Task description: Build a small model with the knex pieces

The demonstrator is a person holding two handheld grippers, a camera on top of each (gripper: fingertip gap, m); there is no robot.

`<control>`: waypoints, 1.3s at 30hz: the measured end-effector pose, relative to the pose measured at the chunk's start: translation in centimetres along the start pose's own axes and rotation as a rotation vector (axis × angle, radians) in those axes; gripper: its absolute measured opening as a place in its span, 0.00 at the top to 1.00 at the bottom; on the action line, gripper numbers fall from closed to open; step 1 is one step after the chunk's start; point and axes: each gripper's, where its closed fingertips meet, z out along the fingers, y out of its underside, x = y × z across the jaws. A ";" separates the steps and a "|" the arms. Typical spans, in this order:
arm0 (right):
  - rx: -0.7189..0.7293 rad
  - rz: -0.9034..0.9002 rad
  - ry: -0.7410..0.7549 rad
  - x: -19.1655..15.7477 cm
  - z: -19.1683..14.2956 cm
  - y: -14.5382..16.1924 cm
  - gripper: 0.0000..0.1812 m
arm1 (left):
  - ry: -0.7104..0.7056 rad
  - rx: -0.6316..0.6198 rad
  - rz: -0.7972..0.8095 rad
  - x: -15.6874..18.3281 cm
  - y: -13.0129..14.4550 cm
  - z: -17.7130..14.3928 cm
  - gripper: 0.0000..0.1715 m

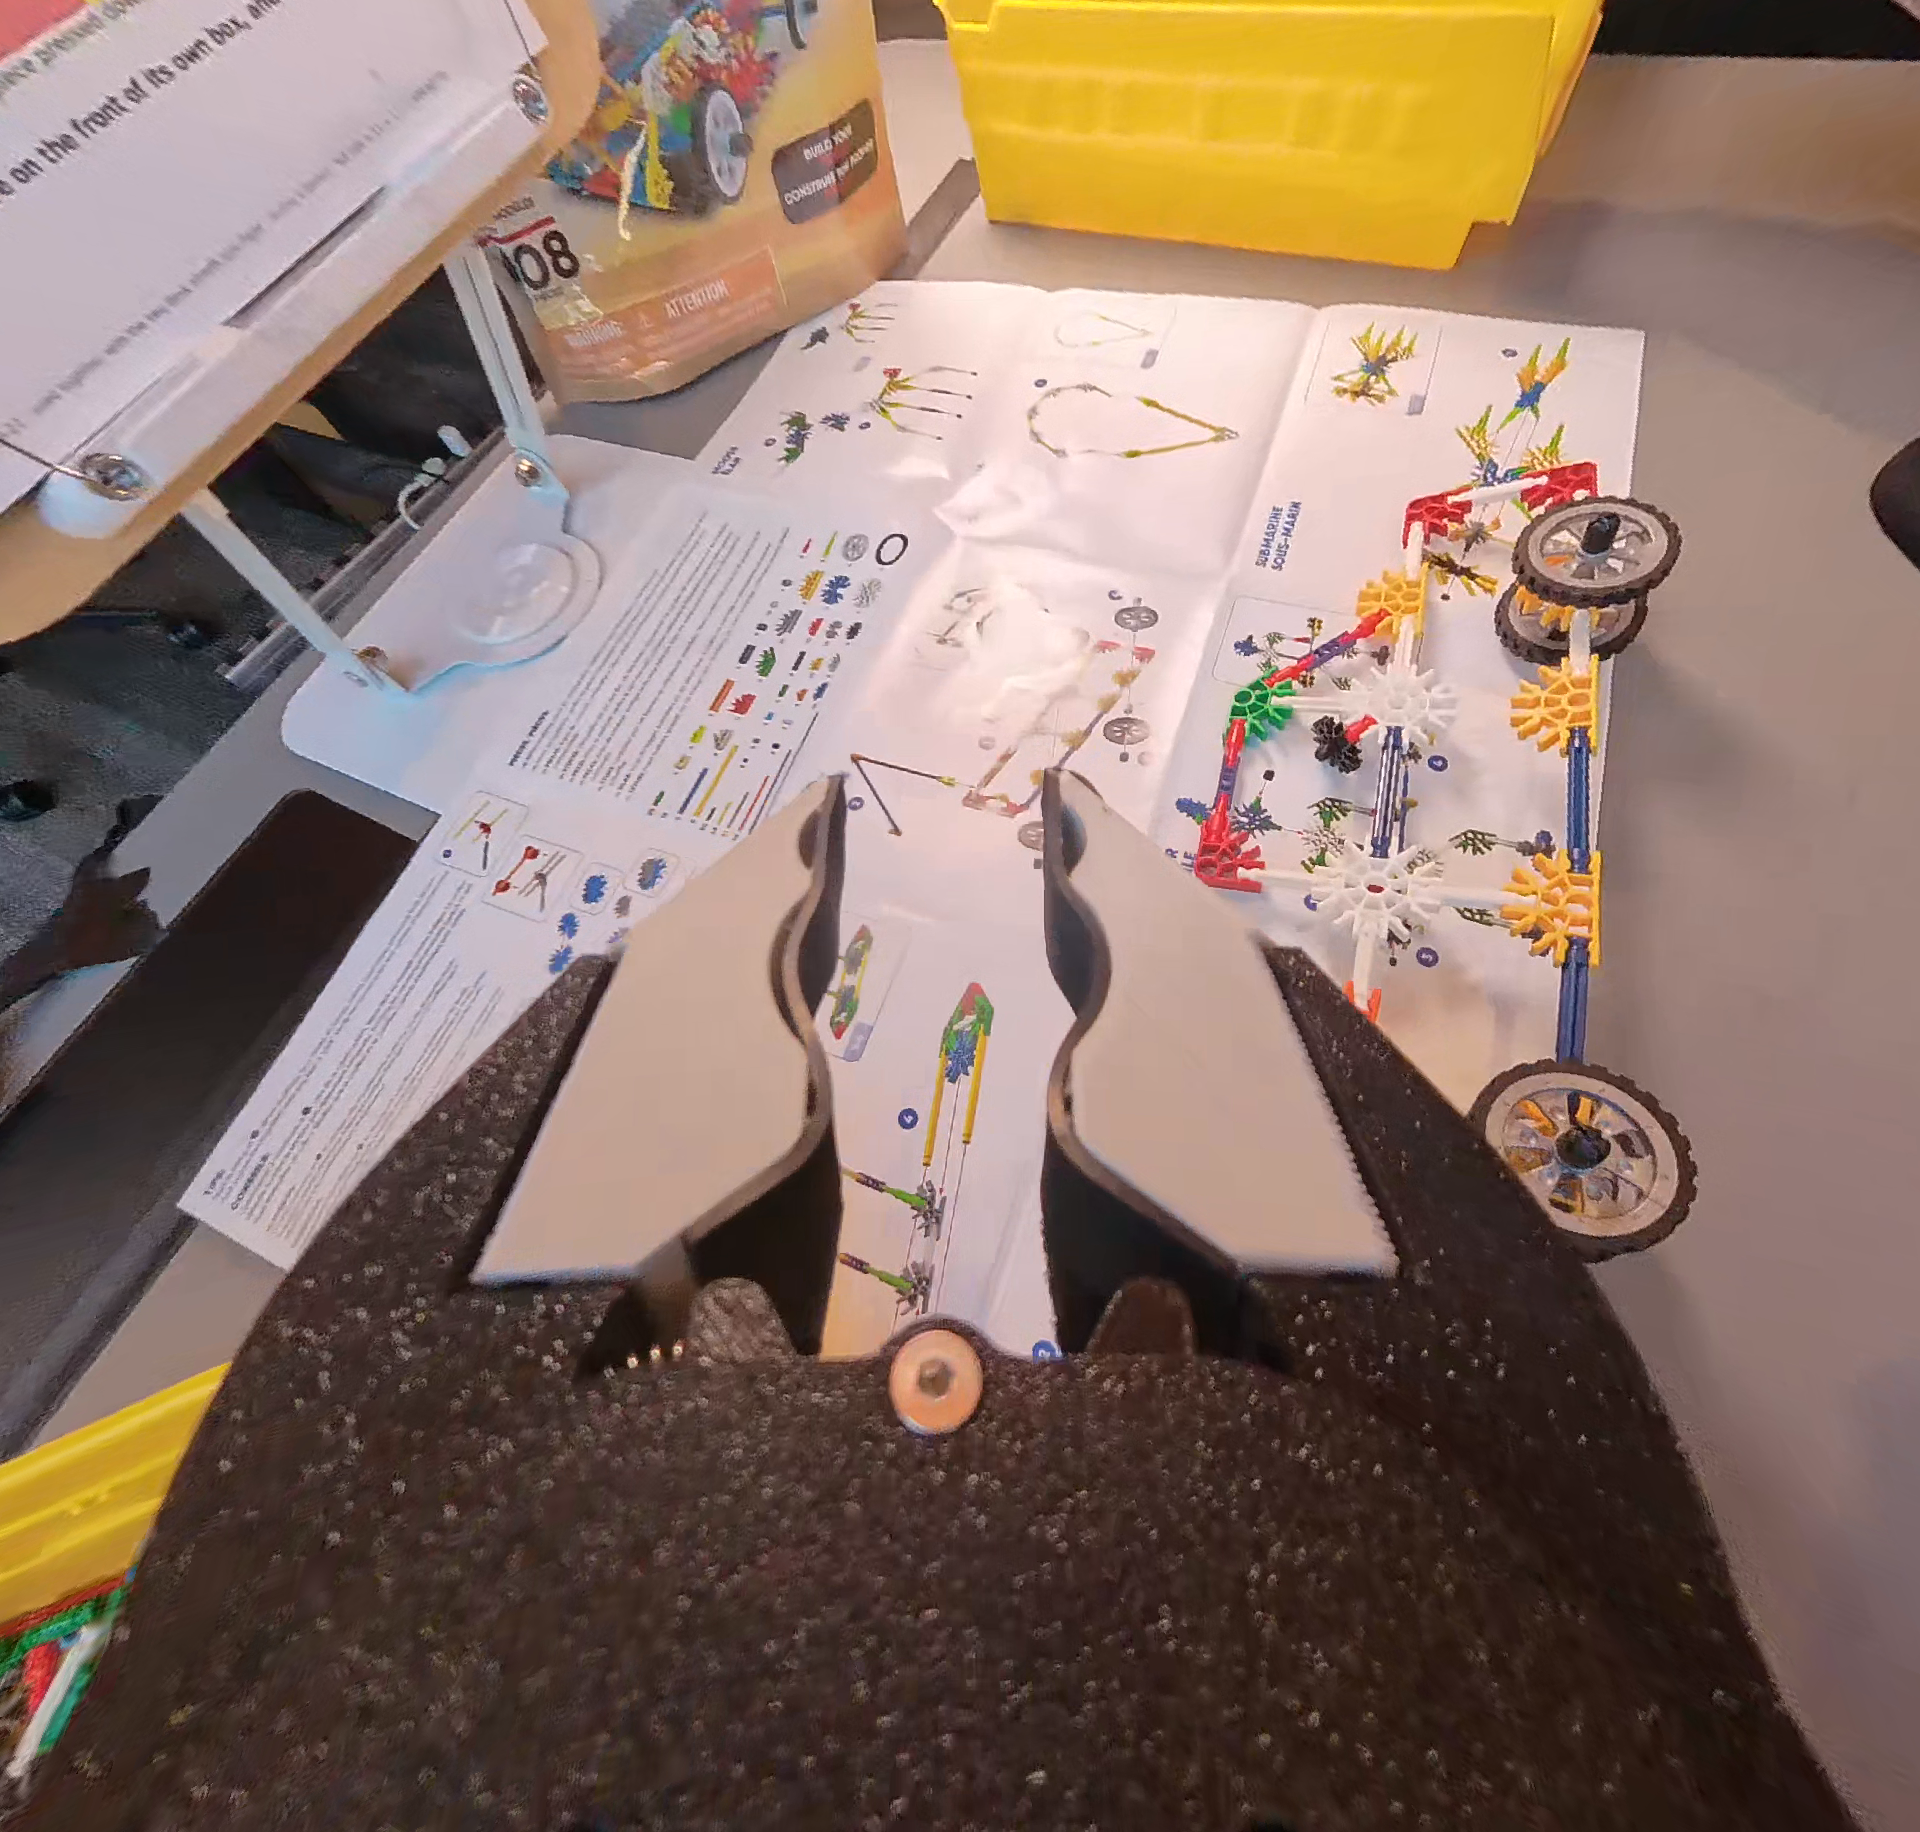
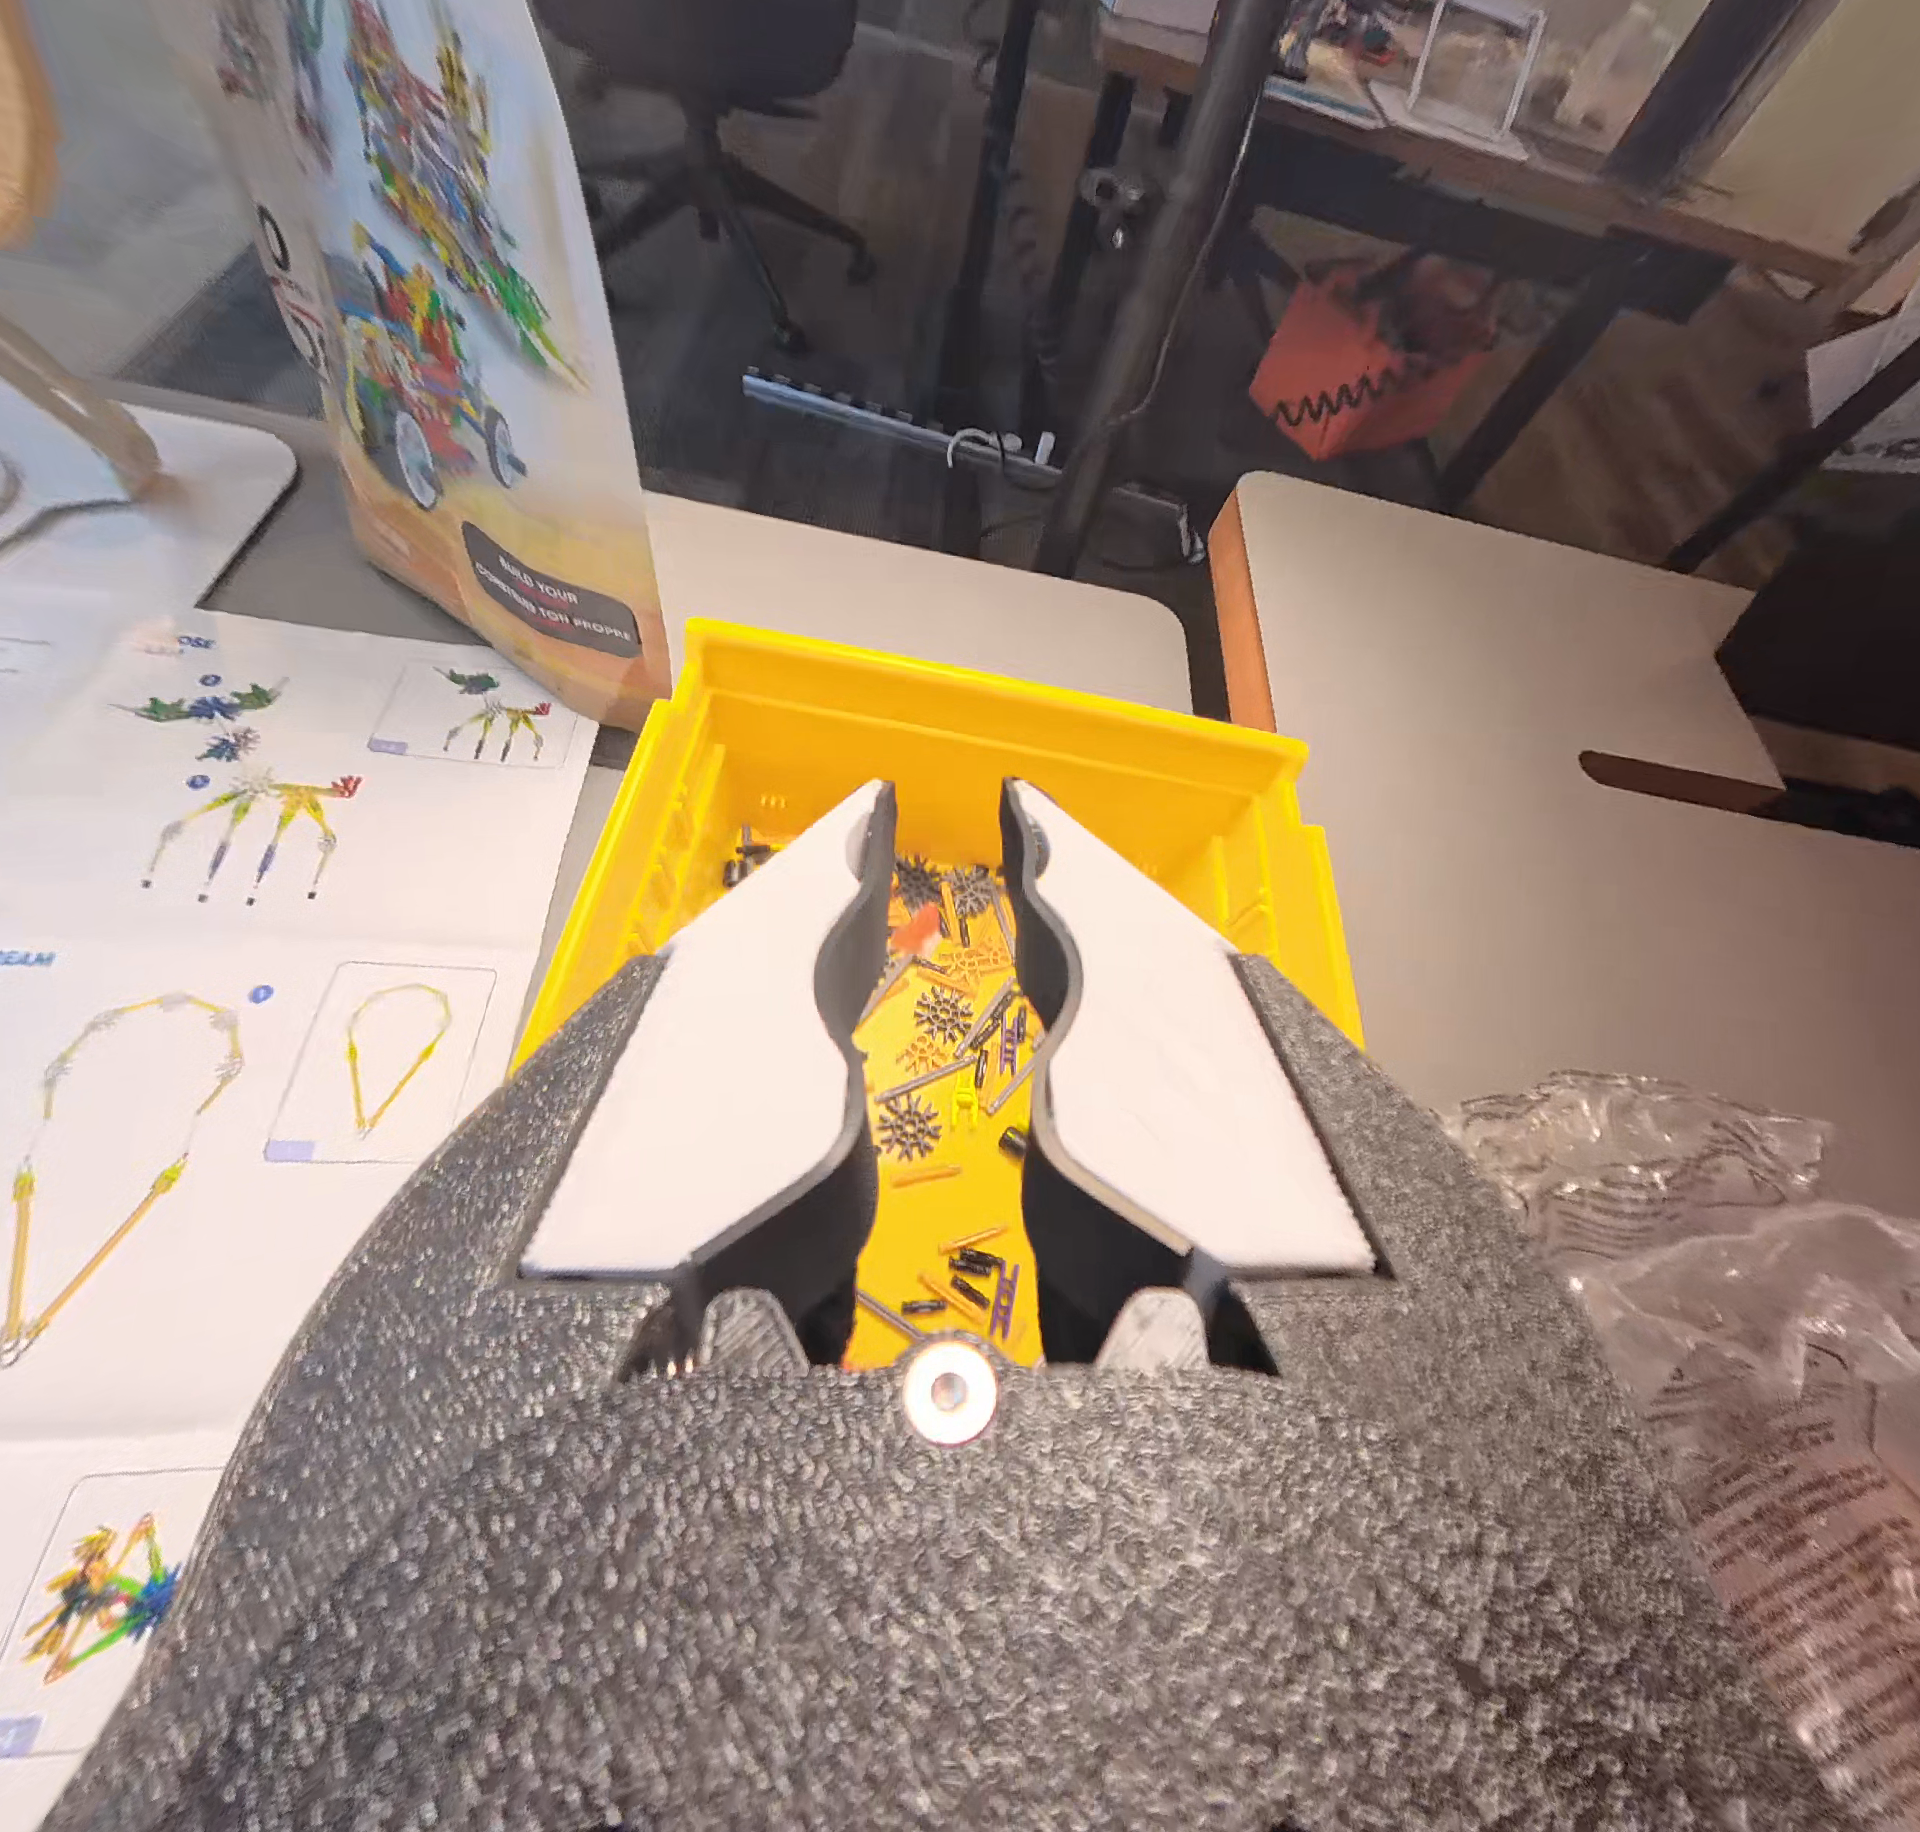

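Both claws spread, empty: left claw (image 1: 940, 790) over instruction sheet (image 1: 935, 556), light brittle rod-frame model (image 1: 1455, 743) just right; right claw (image 2: 945, 795) over yellow bin (image 2: 987, 702) of small loose pieces (image 2: 940, 1013).

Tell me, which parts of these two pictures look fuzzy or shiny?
Left wrist view: the tilted white printed sheet on its stand is smeared, and glare whitens the middle of the unfolded paper instruction sheet. Right wrist view: the tall colourful toy bag is blurred, and the crinkled clear plastic bags glint.

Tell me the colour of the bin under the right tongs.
Yellow bin; the right wrist view shows it best.
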 end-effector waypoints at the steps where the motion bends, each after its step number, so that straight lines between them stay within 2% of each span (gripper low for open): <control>1: 0.041 0.003 0.000 -0.3 -0.6 -0.7 0.89 | 0.017 -0.011 -0.004 0.3 0.2 0.4 0.79; 3: 0.103 0.002 -0.023 -1.5 -1.8 -2.1 0.89 | 0.045 -0.024 -0.012 0.8 0.6 1.0 0.79; 5: 0.156 -0.012 -0.102 -4.1 -3.0 -3.4 0.89 | 0.075 -0.037 -0.016 1.4 1.0 1.5 0.79; 7: 0.201 -0.040 -0.259 -8.8 -4.6 -4.4 0.89 | 0.103 -0.046 -0.016 2.0 1.3 1.9 0.79; 9: 0.206 -0.092 -0.483 -15.2 -6.6 -4.4 0.89 | 0.140 -0.060 -0.016 2.7 1.7 2.4 0.80; 12: 0.149 -0.256 -0.771 -24.7 -9.2 -1.7 0.89 | 0.197 -0.109 -0.003 3.9 2.9 3.3 0.82; 14: 0.053 -0.395 -0.914 -30.1 -10.2 1.6 0.89 | 0.238 -0.145 0.013 4.9 3.9 4.0 0.84; 19: -0.134 -0.607 -1.108 -38.7 -10.7 8.2 0.89 | 0.299 -0.227 0.034 6.2 6.0 4.8 0.85; 23: -0.210 -0.704 -1.151 -41.8 -10.4 11.3 0.89 | 0.337 -0.271 0.022 6.3 7.4 4.1 0.85; 28: -0.262 -0.777 -1.092 -42.2 -8.6 13.9 0.85 | 0.292 -0.370 0.029 4.5 9.6 2.8 0.85; 31: -0.262 -0.801 -1.069 -42.2 -8.1 14.4 0.94 | 0.199 -0.381 0.034 2.4 9.6 1.6 0.84; 36: -0.229 -0.858 -1.033 -40.9 -8.0 13.8 0.96 | -0.016 -0.215 -0.035 -2.3 6.0 -1.0 0.86; 39: -0.095 -0.856 -1.012 -40.5 -8.3 11.4 0.96 | 0.001 -0.138 -0.073 -2.4 4.9 -1.6 0.85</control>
